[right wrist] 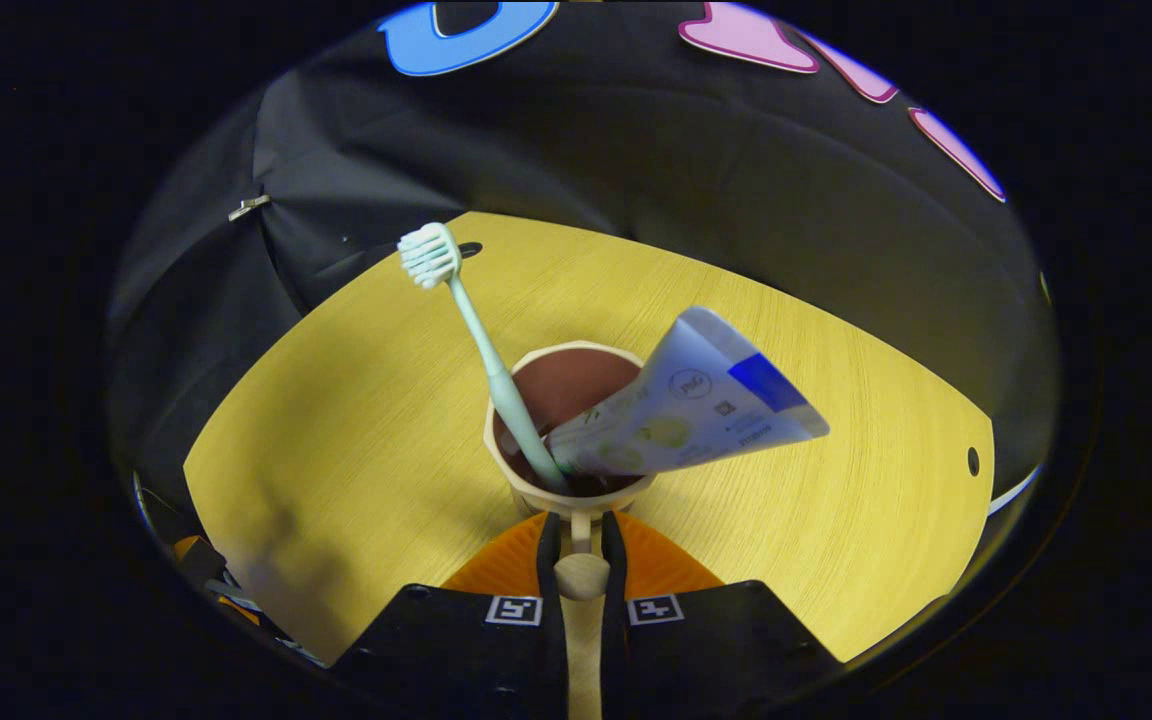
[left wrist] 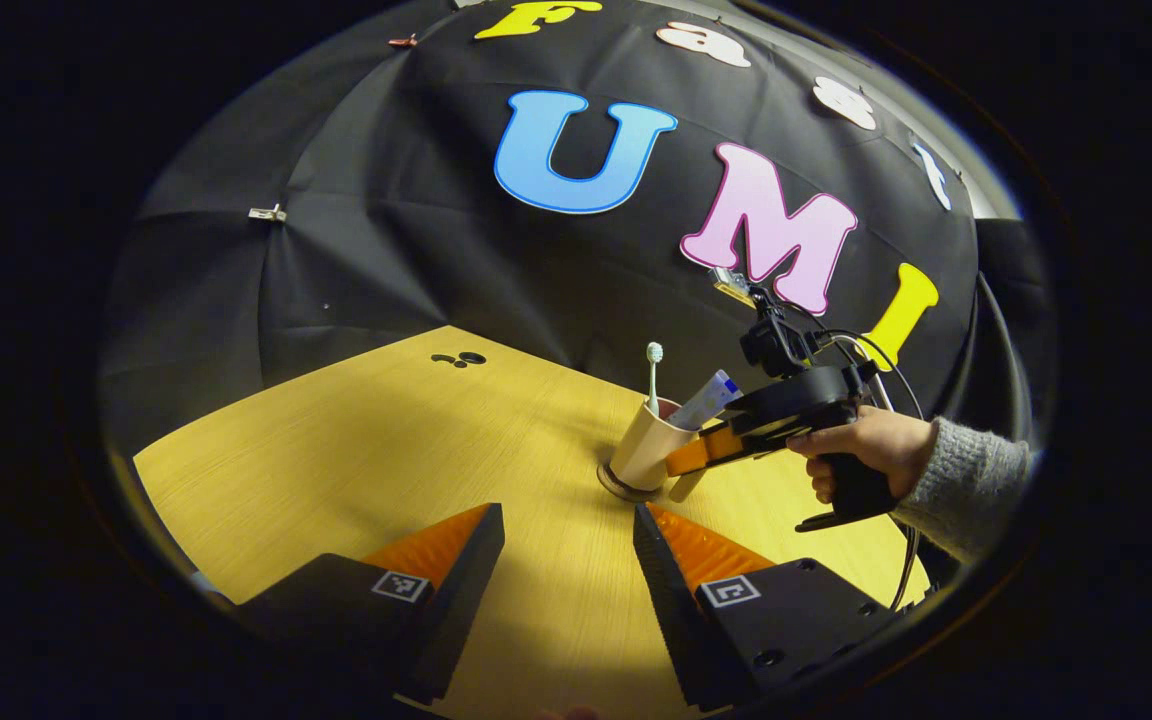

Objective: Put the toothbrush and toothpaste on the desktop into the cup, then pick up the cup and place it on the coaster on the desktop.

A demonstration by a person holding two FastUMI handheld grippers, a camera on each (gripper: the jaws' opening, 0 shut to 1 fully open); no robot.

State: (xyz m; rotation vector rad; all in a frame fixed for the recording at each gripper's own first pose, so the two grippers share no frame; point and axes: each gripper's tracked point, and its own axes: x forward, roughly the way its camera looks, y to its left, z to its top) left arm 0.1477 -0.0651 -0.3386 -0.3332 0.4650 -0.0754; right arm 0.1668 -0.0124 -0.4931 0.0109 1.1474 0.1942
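Both toothbrush (right wrist: pixel 481 345) and toothpaste (right wrist: pixel 691 410) lean loosely in the light, rigid cup (left wrist: pixel 648 448) on the coaster (left wrist: pixel 626 487); right tool (right wrist: pixel 581 555) pinches its slim handle (right wrist: pixel 581 577); left tool (left wrist: pixel 568 560) gapes wide over the counter (left wrist: pixel 386 450).

Yellow wood-grain desktop (left wrist: pixel 356 470) against creased black cloth wall (left wrist: pixel 406 230)

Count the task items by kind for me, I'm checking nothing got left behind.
Toothbrush: 1, in the cup
Toothpaste: 1, in the cup
Cup: 1, handle held in the right tongs, on the coaster
Coaster: 1
Total: 4
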